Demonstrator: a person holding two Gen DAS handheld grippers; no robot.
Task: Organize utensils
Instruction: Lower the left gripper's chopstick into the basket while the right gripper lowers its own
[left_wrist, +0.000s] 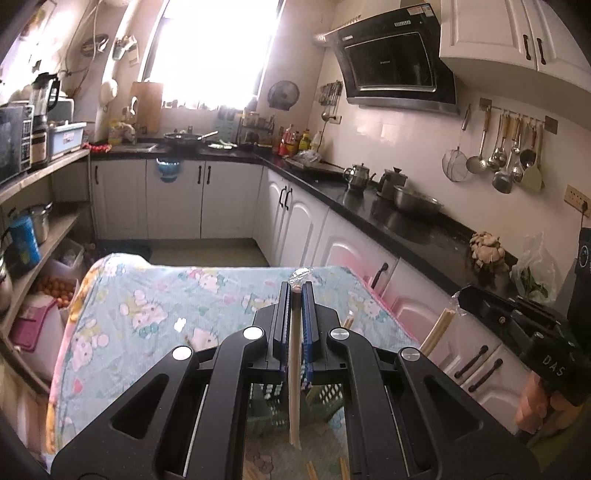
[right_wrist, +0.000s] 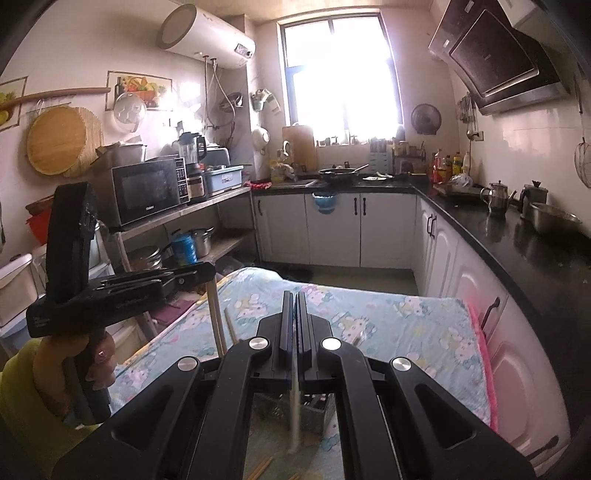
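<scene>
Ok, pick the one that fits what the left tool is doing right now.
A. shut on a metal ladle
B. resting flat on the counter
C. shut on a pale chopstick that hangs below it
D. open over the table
C: the left tool is closed on a pale chopstick hanging down between its fingers, above the floral-cloth table.
</scene>
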